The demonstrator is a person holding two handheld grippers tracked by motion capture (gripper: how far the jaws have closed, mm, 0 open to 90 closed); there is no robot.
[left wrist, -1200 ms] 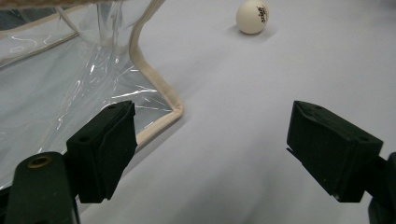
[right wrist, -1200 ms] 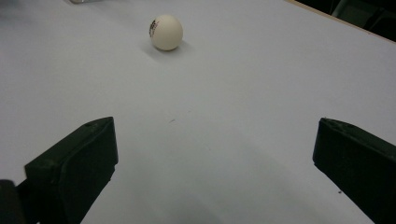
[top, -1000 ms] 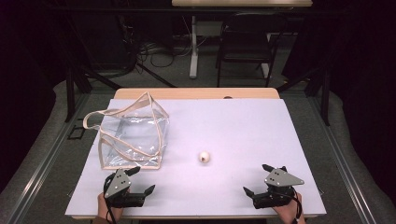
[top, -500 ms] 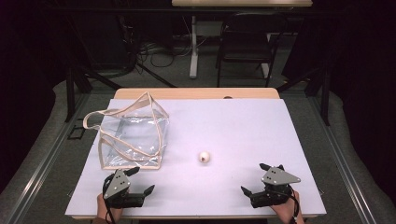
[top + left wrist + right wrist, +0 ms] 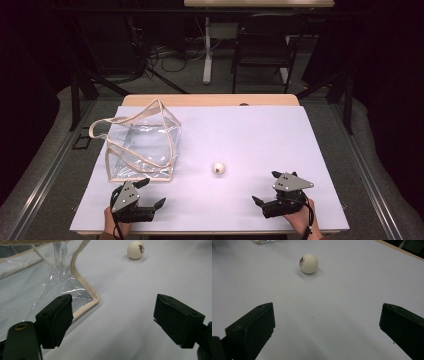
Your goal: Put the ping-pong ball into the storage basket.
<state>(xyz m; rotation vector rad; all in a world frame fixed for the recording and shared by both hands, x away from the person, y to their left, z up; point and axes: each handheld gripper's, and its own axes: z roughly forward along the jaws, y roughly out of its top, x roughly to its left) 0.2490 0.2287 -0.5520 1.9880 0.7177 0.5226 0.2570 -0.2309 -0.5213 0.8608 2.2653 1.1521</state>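
Little has moved since the earlier frames: both grippers stay parked at the desk's [image 5: 300, 130] near edge.
Left gripper [image 5: 148, 194] and right gripper [image 5: 266, 188] gape wide, holding nothing; the white ball [image 5: 219, 168] lies between them beside the clear bag [image 5: 140, 145]. Likely next: one gripper reaches forward, straddling the ball.
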